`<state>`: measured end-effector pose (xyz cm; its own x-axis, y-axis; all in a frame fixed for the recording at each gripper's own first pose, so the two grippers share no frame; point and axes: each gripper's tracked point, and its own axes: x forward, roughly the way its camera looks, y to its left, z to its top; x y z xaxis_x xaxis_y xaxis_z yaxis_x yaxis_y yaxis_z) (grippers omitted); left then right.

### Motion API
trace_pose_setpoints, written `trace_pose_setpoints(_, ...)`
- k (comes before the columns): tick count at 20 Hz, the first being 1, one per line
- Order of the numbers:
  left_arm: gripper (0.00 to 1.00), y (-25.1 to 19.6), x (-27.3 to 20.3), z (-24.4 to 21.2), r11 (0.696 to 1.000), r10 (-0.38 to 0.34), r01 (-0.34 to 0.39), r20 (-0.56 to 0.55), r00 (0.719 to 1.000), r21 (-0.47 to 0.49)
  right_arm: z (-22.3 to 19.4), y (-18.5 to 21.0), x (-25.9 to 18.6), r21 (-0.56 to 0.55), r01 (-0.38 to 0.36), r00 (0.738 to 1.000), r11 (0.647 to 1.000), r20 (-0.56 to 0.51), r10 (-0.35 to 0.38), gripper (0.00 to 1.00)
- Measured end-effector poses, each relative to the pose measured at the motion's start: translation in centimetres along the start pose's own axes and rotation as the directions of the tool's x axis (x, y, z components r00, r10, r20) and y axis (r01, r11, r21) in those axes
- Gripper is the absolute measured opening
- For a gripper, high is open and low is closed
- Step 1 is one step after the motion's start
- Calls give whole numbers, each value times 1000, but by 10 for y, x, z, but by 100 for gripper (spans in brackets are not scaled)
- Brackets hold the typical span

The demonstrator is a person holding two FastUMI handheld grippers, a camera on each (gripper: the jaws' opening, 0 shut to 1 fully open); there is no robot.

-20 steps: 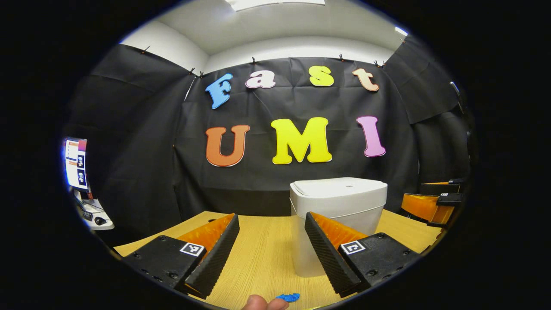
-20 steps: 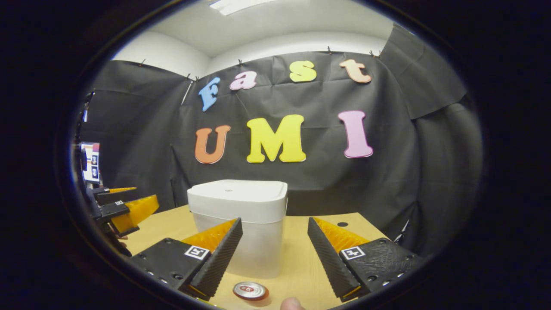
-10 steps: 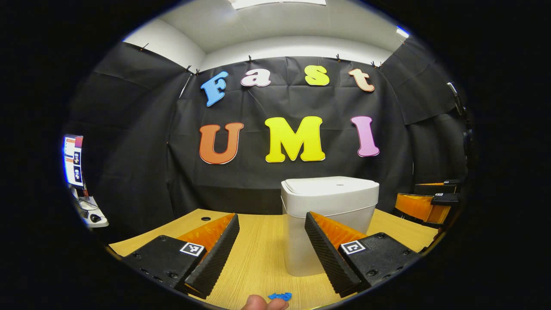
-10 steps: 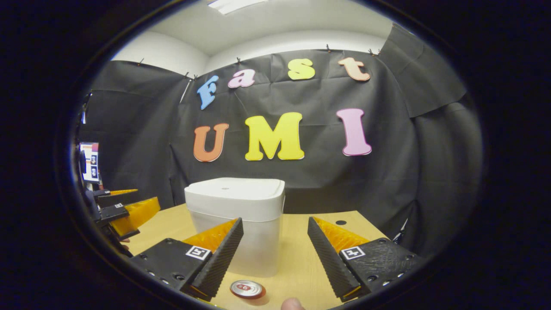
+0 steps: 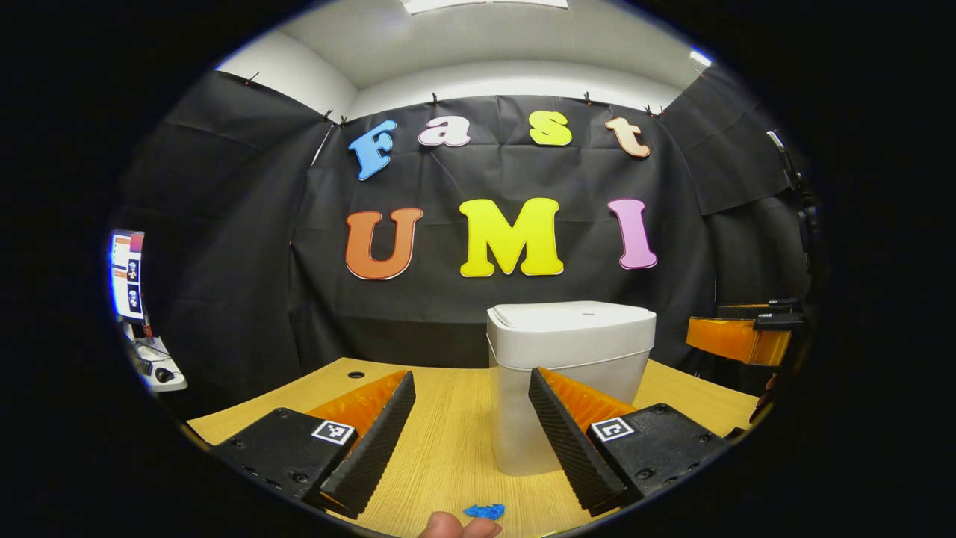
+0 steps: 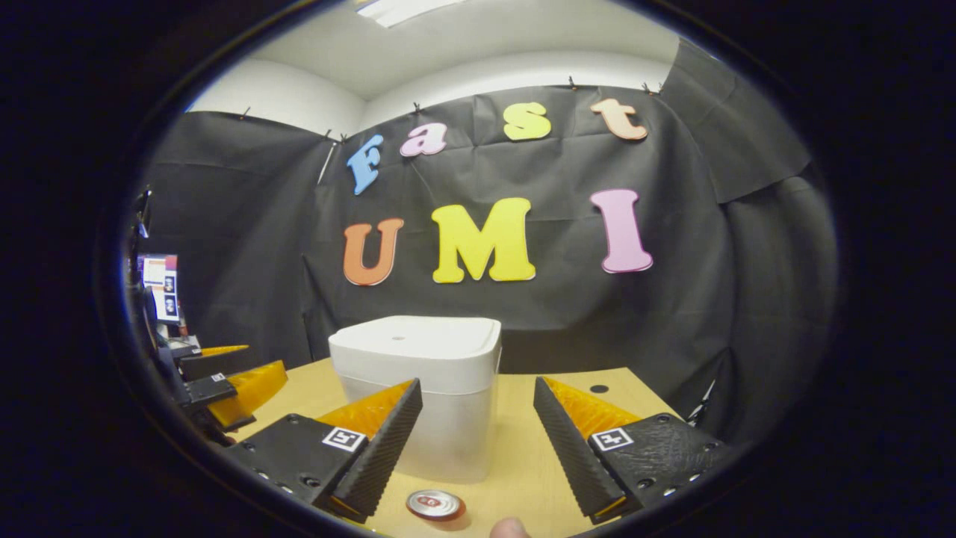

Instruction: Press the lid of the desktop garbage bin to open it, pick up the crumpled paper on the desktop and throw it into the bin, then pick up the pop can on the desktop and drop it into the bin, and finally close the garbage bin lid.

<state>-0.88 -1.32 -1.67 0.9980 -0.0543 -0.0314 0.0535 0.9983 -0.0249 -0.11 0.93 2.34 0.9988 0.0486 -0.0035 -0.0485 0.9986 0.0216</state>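
Bin (image 5: 571, 373) lid down, standing on desk (image 5: 448, 448). Blue crumpled paper (image 5: 484, 511) and can (image 6: 435, 504) lie in front of bin. Left gripper (image 5: 472, 437) and right gripper (image 6: 478, 441) both spread wide, holding nothing.

Bin (image 6: 418, 396) upright on desk (image 6: 523, 463), lid (image 6: 418, 342) on top; pop can (image 6: 435, 505) on desk just before bin; paper scrap (image 5: 484, 511) before bin, nearer camera.

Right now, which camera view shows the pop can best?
The right gripper view: the pop can stands upright on the desk, top visible, just before the white bin. The left gripper view shows the blue crumpled paper near its bottom edge instead.
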Motion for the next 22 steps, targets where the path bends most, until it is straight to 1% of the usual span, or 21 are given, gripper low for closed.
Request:
trace_pose_setpoints(1, 99, 0, -1, -1, 1000, -3, 3, 1, 1000, -1, 0, 3, 2, 2, -9, 1000, 1000, -6, 9, 94)
trace_pose_setpoints(3, 99, 0, -3, -4, 1000, -9, 9, 0, 1000, -7, 2, 6, 5, 1, -20, 1000, 1000, -22, 20, 75)
trace_pose_setpoints(5, 99, -2, -2, -8, 1000, -17, 17, -5, 1000, -16, 3, 10, 9, 14, -27, 999, 1000, -40, 27, 73)
trace_pose_setpoints(7, 99, -1, -4, -11, 1000, -21, 21, -11, 1000, -16, 11, 10, 14, 23, -24, 998, 999, -52, 26, 33)
trace_pose_setpoints(8, 99, 2, -5, -13, 1000, -20, 19, -12, 1000, -15, 14, 14, 17, 15, -35, 997, 999, -62, 36, 36)
trace_pose_setpoints(9, 99, 4, -6, -15, 1000, -17, 17, -12, 1000, -15, 19, 19, 21, 7, -50, 996, 999, -69, 50, 36)
trace_pose_setpoints(10, 99, 5, -7, -16, 1000, -17, 17, -14, 1000, -17, 23, 24, 22, 2, -50, 996, 999, -68, 50, 30)
trace_pose_setpoints(12, 99, 5, -7, -19, 1000, -16, 16, -18, 1000, -26, 31, 30, 34, -1, -70, 995, 998, -72, 70, 2)
trace_pose_setpoints(14, 99, 5, -8, -22, 999, -23, 23, -24, 999, -32, 39, 48, 44, -9, -123, 989, 992, -90, 121, 2)
trace_pose_setpoints(15, 99, 5, -8, -24, 999, -26, 25, -27, 999, -30, 44, 53, 51, -24, -137, 987, 990, -92, 134, 5)
trace_pose_setpoints(16, 99, 5, -8, -25, 999, -28, 27, -28, 999, -27, 48, 55, 56, -39, -138, 986, 990, -95, 134, 2)
trace_pose_setpoints(17, 99, 6, -8, -26, 999, -29, 28, -29, 999, -24, 50, 55, 64, -47, -128, 987, 991, -102, 123, 1)
trace_pose_setpoints(20, 99, 6, -8, -29, 999, -34, 33, -34, 999, -26, 47, 62, 87, -60, -141, 982, 988, -136, 132, 2)
trace_pose_setpoints(21, 99, 7, -7, -31, 999, -35, 34, -36, 999, -30, 43, 60, 94, -69, -132, 980, 989, -157, 120, 5)
trace_pose_setpoints(22, 99, 8, -7, -33, 999, -34, 33, -39, 999, -36, 40, 54, 100, -69, -121, 980, 990, -170, 108, 0)
